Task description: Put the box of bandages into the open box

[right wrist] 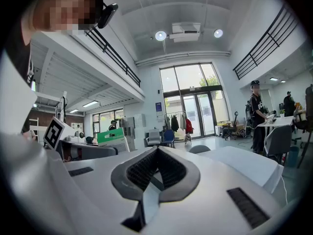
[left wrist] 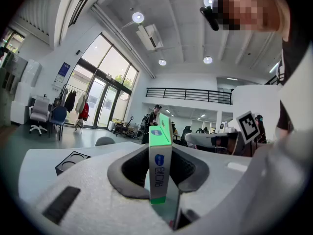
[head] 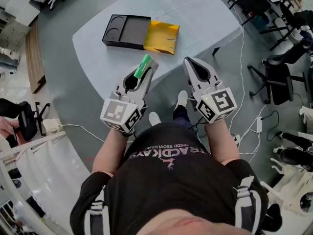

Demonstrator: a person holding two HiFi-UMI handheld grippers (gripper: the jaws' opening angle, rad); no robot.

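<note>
My left gripper (head: 145,66) is shut on the bandage box (head: 143,65), a slim white carton with green ends, held above the near edge of the grey table (head: 195,18). In the left gripper view the bandage box (left wrist: 160,160) stands upright, pinched between the jaws. The open box (head: 126,31) is black with a round recess; it lies at the table's far left, next to a yellow lid (head: 162,37). My right gripper (head: 190,62) hovers beside the left one, shut with nothing in it; its jaws meet at the tips (right wrist: 157,149).
Office chairs (head: 274,77) and cables (head: 244,126) stand on the floor to the right of the table. A white cloth-covered surface (head: 44,180) lies to the lower left. In the right gripper view a person (right wrist: 256,112) stands by desks.
</note>
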